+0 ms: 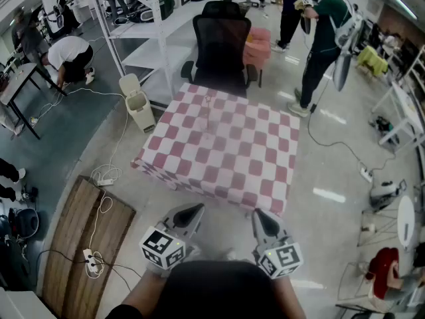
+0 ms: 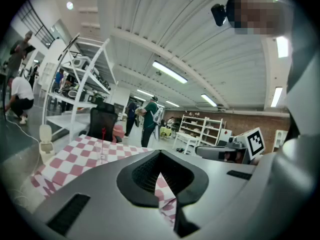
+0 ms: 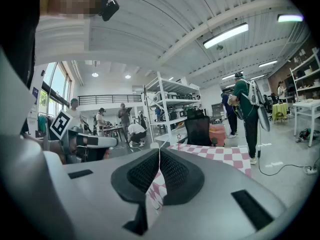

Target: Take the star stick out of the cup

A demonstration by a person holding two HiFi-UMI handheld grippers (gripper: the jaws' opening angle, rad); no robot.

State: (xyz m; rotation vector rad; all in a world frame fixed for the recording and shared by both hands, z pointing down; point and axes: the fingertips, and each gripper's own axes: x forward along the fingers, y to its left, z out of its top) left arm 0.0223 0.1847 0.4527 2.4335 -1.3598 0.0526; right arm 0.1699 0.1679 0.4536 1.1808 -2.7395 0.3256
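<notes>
A table with a pink-and-white checked cloth (image 1: 219, 158) stands ahead of me. Near its far edge is a clear cup (image 1: 207, 119) with a thin red star stick (image 1: 207, 105) standing upright in it. The stick (image 2: 103, 134) shows far off in the left gripper view, and its star (image 3: 178, 136) in the right gripper view. My left gripper (image 1: 197, 209) and right gripper (image 1: 255, 213) hover side by side before the table's near edge, well short of the cup. Both have their jaws together with nothing between them (image 2: 160, 153) (image 3: 159, 150).
Behind the table stand a black office chair (image 1: 222, 42) and a pink stool (image 1: 257, 45). A white bin (image 1: 136, 102) and white shelving (image 1: 149, 25) are at the left. A person in green (image 1: 325, 38) stands at the back right. A wooden board (image 1: 83, 244) and cables lie on the floor at the left.
</notes>
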